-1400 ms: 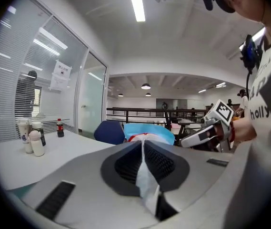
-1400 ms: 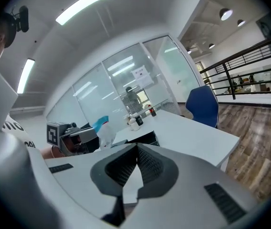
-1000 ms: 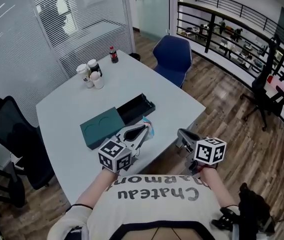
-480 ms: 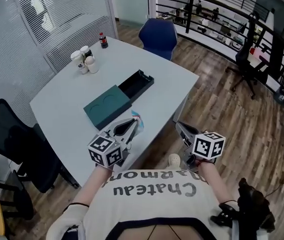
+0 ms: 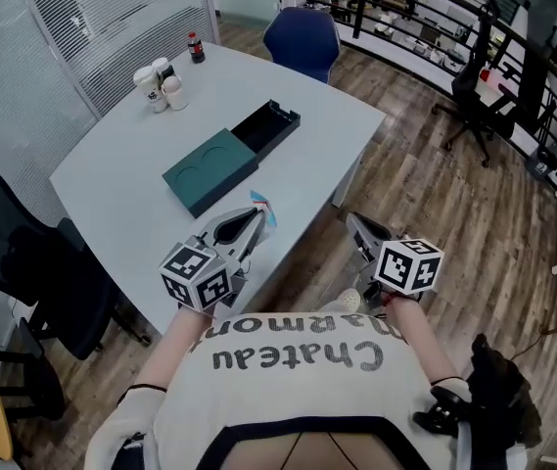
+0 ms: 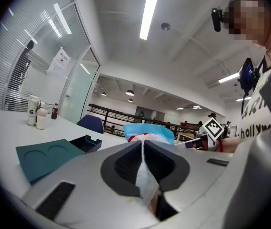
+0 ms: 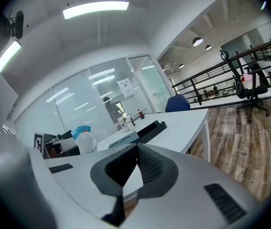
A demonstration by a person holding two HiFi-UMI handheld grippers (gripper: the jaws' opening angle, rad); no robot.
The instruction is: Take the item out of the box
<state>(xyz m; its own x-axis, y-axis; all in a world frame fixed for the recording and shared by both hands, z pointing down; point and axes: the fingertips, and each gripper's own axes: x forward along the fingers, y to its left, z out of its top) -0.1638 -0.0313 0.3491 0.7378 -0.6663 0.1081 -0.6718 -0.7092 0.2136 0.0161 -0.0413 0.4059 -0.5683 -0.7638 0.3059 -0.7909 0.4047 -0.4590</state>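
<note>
**White-and-blue packet pinched in left gripper, clear of the box**

Directions are read on the head view as a clock face, twelve at the top of the picture.

1. Left gripper: the jaws are closed on the packet. In the left gripper view a thin white wrapper runs down the seam between the two dark pads. Its blue top with a red stripe stands out beyond the tips. The packet hangs above the near edge of the pale grey table and touches no part of the box.

2. Right gripper: the jaws are brought together at the tips with nothing between them, as the right gripper view confirms. It is held off the table over the wooden floor, at three o'clock from the left gripper.

3. Box: it lies on the table at eleven o'clock from the packet, well apart from it. The dark teal sleeve carries two round impressions. The black tray projects from its far end at one o'clock, open side up.

4. Other items: white cups and a small dark bottle stand near the table's far corner, at eleven o'clock from the box. A blue chair stands just beyond the far edge of the table.
</note>
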